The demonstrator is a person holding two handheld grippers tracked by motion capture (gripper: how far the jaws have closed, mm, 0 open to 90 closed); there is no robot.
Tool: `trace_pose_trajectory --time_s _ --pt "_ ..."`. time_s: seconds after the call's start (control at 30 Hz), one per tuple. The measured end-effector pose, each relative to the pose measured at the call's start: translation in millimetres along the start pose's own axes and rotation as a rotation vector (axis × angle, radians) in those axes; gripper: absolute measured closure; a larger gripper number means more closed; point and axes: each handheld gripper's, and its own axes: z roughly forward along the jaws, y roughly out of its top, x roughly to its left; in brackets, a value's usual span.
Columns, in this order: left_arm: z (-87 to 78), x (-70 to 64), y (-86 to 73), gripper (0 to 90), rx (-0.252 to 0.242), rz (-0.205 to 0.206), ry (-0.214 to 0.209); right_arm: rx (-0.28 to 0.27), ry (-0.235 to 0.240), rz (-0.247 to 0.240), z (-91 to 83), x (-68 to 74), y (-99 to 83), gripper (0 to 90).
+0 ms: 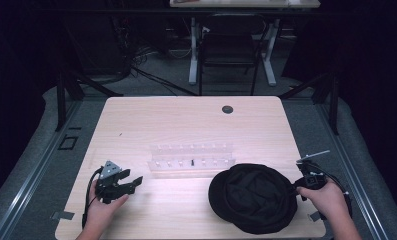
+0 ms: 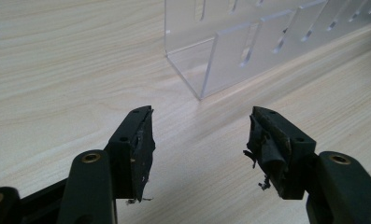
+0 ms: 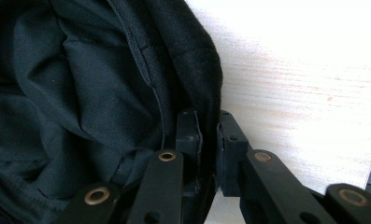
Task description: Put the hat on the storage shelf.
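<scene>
black hat (image 1: 253,197), upturned, table's near-right edge

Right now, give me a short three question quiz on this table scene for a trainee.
1. True or false: the right gripper has its jaws shut on the rim of the black hat.
2. The left gripper is: A) open above bare table, B) shut on the clear acrylic rack, C) inside the hat.
3. Fill in: the rack lies ___ the hat, toward the table's far edge.

Key: 1 true; 2 A; 3 beyond.
</scene>
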Motion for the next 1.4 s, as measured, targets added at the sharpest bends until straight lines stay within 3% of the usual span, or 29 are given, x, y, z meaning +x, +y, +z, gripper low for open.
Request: trace_pose_trajectory --time_s 0.13,0.2,0.27,0.43,0.67,0.8,1.13,1.23,1.27,1.4 --pt "0.0 0.0 0.1 40.5 -0.001 0.000 0.000 0.005 -0.003 0.009 1.0 3.4 2.5 84.7" --pt "0.0 0.0 0.1 40.5 -0.002 0.000 0.001 0.045 -0.012 -0.018 -1.3 2.5 4.5 85.8" --pt "0.0 -0.1 0.0 40.5 -0.002 -0.001 0.002 0.026 -0.001 -0.009 0.2 3.5 4.7 86.6" --pt "-0.4 0.0 0.1 40.5 -0.001 -0.001 0.003 0.056 0.004 -0.015 -3.4 2.3 5.9 87.0" --pt "-0.4 -0.2 0.0 40.5 -0.003 -0.001 0.003 0.085 0.059 0.015 -13.3 -0.9 5.6 87.4" --pt "-0.3 -0.2 0.0 40.5 -0.002 -0.001 0.004 0.068 0.095 0.036 -18.7 0.6 4.6 87.5" --pt "-0.9 -0.2 0.0 40.5 0.002 0.002 0.005 0.081 0.082 0.033 -32.9 7.8 3.3 87.3" --pt "-0.6 -0.3 -0.1 40.5 0.000 0.001 0.006 0.068 0.097 0.035 -37.3 9.8 3.2 85.8" --pt "-0.8 -0.2 0.0 40.5 0.003 0.001 0.005 0.048 0.101 0.056 -38.5 12.4 2.9 85.5" --pt "-0.8 -0.2 -0.1 40.5 0.003 0.003 0.006 0.050 0.099 0.037 -44.8 16.6 3.6 87.0"
